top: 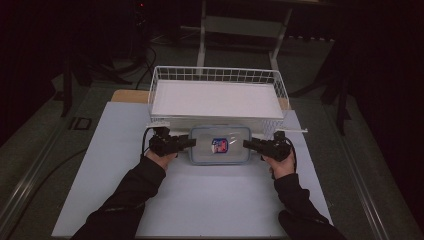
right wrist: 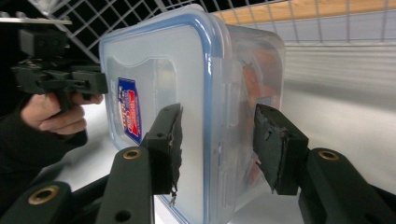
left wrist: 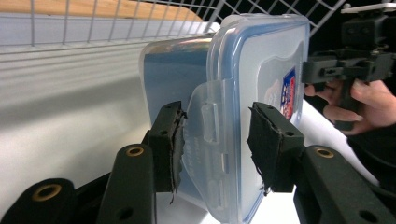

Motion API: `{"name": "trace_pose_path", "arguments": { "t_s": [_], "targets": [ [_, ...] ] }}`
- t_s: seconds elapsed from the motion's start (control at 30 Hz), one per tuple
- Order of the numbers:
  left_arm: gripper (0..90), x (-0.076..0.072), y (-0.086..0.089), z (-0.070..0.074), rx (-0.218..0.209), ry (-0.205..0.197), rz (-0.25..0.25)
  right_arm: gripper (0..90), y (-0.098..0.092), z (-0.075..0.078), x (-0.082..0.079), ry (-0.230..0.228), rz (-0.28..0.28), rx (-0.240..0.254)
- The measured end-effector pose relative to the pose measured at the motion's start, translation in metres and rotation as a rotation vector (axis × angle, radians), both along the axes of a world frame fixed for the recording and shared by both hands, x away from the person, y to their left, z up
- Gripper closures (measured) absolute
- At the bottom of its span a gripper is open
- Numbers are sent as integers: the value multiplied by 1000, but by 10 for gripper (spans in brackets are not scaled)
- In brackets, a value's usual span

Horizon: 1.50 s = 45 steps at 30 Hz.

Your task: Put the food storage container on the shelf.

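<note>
The left gripper [left wrist: 215, 140] straddles the clip of the food box [top: 220, 145], fingers narrow but not pressing. The right gripper [right wrist: 217, 144] brackets the opposite end (fingers apart, off the plastic), just before the wire basket [top: 165, 75].

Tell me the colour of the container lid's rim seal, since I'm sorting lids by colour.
Blue, around a clear lid; the right gripper view shows it best.

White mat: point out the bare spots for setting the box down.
Free: the white mat between the forearms, nearer than the box, and its strips left of the left gripper and right of the right gripper. Crowded: the gap between box and wire basket.
</note>
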<state>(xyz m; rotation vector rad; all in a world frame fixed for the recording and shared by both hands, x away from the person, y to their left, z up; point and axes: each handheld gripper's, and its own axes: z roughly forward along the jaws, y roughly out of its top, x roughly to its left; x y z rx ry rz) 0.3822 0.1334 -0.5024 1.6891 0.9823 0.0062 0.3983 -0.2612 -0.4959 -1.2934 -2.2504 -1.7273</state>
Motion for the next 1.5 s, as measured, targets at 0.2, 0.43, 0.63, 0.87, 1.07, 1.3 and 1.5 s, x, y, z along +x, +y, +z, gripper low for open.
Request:
{"name": "trace_pose_path", "arguments": {
  "t_s": [0.2,0.43,0.63,0.87,1.07,1.3,1.5],
  "targets": [
    [552,7,-2,-3,15,-29,14,520,-1,-6,5,7,-29,6],
    [620,8,1,0,9,-115,66,516,4,-5,7,-2,-42,23],
    [577,4,-4,-2,13,-90,69,513,3,-7,6,-2,-46,20],
    [475,4,-2,-17,2,-32,96,689,3,-2,3,-50,-84,-78],
    [408,5,-4,-15,40,-55,143,501,11,-5,3,-48,-128,-93],
    [294,-1,0,-15,38,-66,140,404,12,2,-8,-106,-161,-128],
    [183,-11,3,-12,22,-97,121,388,19,9,-21,-152,-131,-158]
  ]
}}
